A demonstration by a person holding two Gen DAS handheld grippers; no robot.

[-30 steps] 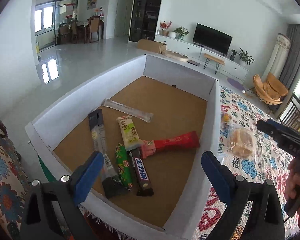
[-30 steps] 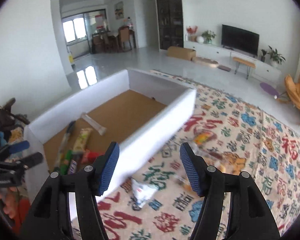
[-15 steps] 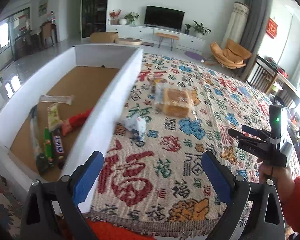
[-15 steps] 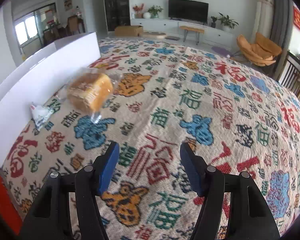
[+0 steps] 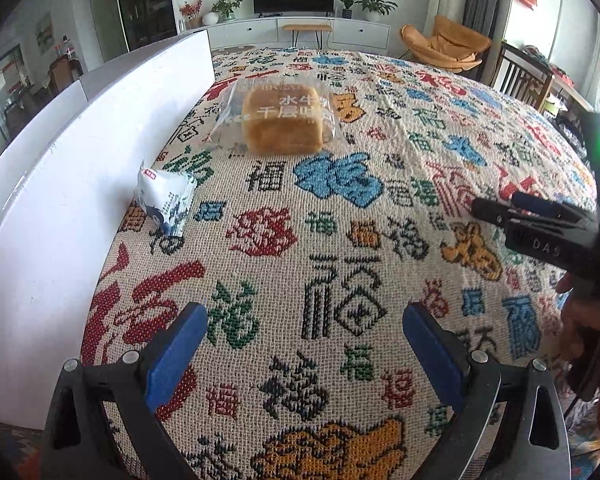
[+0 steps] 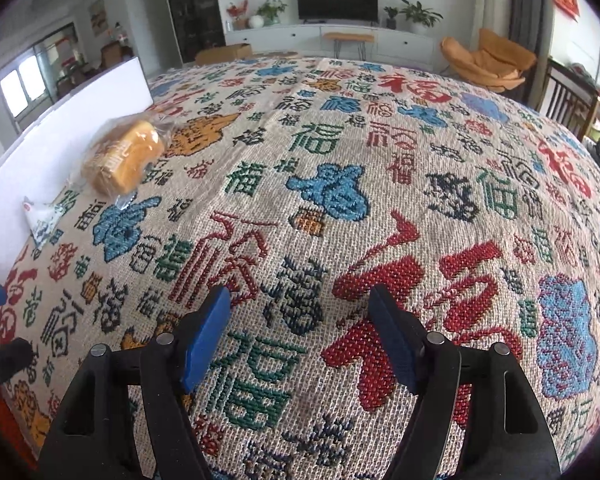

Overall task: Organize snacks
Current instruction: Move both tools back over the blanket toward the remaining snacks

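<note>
A wrapped bread loaf (image 5: 284, 122) lies on the patterned cloth close to the white box wall (image 5: 60, 184); the right wrist view shows the same loaf (image 6: 122, 160) at its far left. A small white snack packet (image 5: 165, 200) rests against that wall, nearer than the loaf, and appears again as the packet (image 6: 40, 218). My left gripper (image 5: 306, 356) hangs open over bare cloth, well short of both snacks. My right gripper (image 6: 300, 336) is empty and its jaws are opening above the cloth; it also shows from the side as the right gripper (image 5: 512, 210), held by a hand.
The woven cloth (image 6: 380, 184) with red, blue and green characters covers the whole table. The tall white box wall (image 6: 60, 136) runs along the left edge. Beyond the table are a TV cabinet, an orange chair (image 5: 444, 46) and wooden chairs.
Both views have swung from the box and its snacks to the cloth. The loaf and packet now sit nearer in the left view. The right jaws stand wider than before.
</note>
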